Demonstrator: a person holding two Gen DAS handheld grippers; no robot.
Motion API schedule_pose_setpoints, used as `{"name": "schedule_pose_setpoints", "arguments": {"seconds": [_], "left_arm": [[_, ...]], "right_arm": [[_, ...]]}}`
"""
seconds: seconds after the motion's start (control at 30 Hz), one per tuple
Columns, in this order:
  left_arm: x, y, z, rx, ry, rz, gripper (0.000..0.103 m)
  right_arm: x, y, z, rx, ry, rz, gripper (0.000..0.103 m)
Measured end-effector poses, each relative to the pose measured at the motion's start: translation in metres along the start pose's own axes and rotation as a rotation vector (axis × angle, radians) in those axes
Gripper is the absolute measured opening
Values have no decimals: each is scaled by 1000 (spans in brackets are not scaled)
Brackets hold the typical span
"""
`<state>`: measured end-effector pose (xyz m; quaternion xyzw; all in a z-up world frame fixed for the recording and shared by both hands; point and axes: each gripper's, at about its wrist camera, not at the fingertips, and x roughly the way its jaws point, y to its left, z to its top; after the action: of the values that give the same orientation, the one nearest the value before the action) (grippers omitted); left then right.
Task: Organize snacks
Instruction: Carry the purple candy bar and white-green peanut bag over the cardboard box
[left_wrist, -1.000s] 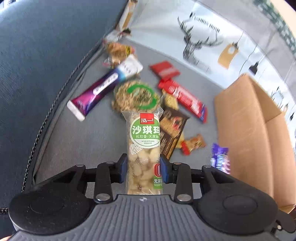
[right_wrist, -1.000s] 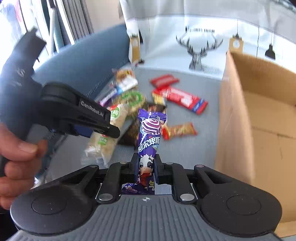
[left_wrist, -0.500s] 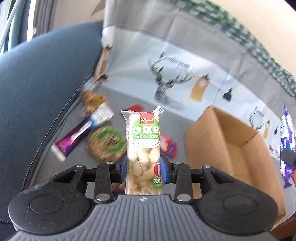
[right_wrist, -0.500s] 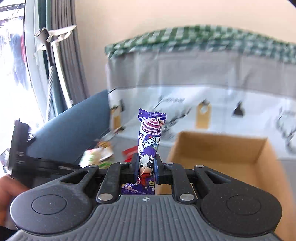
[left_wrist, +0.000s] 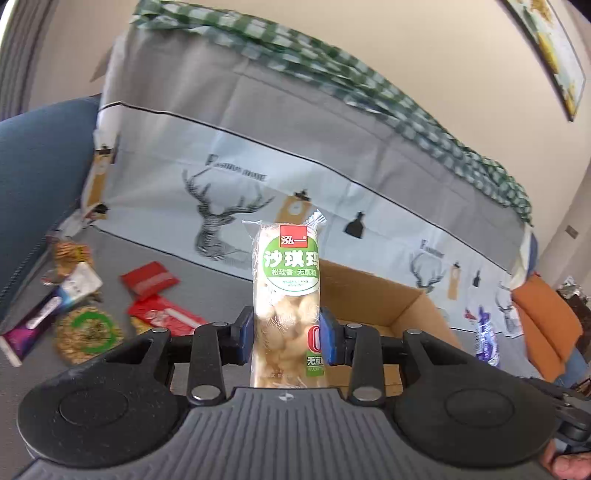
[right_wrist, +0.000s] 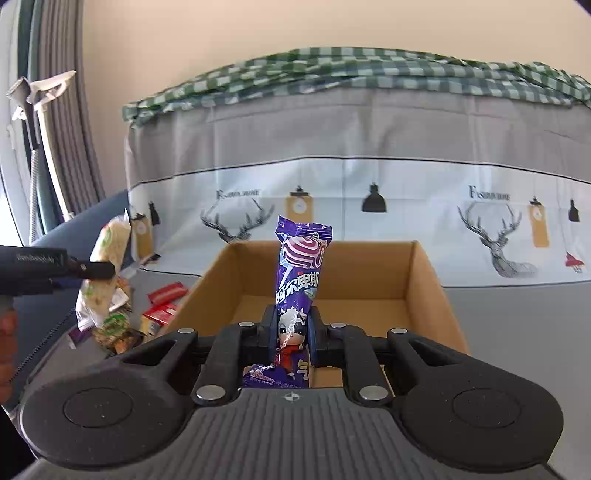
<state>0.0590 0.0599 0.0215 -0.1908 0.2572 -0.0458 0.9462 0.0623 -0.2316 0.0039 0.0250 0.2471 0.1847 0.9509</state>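
Note:
My left gripper (left_wrist: 287, 338) is shut on a clear pastry packet with a green label (left_wrist: 286, 295) and holds it upright in the air. It also shows in the right wrist view (right_wrist: 105, 269), left of the box. My right gripper (right_wrist: 291, 336) is shut on a purple lollipop wrapper (right_wrist: 300, 273), upright, just in front of the open cardboard box (right_wrist: 424, 273). The box (left_wrist: 402, 306) lies behind the pastry packet in the left wrist view. The purple wrapper also shows there (left_wrist: 485, 338), at the right.
Loose snacks lie on the grey sofa seat left of the box: red packets (left_wrist: 149, 282), a round green-ringed cake (left_wrist: 88, 332), a purple bar (left_wrist: 31, 325). A deer-print cover (right_wrist: 369, 206) drapes the sofa back. An orange cushion (left_wrist: 543, 321) is at the far right.
Both grippers have risen from the seat with their snacks and tilted up. The right gripper has moved over to the front of the box; the view is now level with the sofa back.

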Motion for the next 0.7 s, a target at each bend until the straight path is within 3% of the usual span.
{"name": "schedule_pose_setpoints", "arguments": {"seconds": [0.4, 0.7], "left_arm": [[10, -61, -25, 111, -24, -176, 39], [17, -80, -36, 127, -1, -213, 39]], "right_arm": [[-8, -45, -12, 70, 3, -117, 17], [0, -42, -10, 73, 3, -142, 17]]}}
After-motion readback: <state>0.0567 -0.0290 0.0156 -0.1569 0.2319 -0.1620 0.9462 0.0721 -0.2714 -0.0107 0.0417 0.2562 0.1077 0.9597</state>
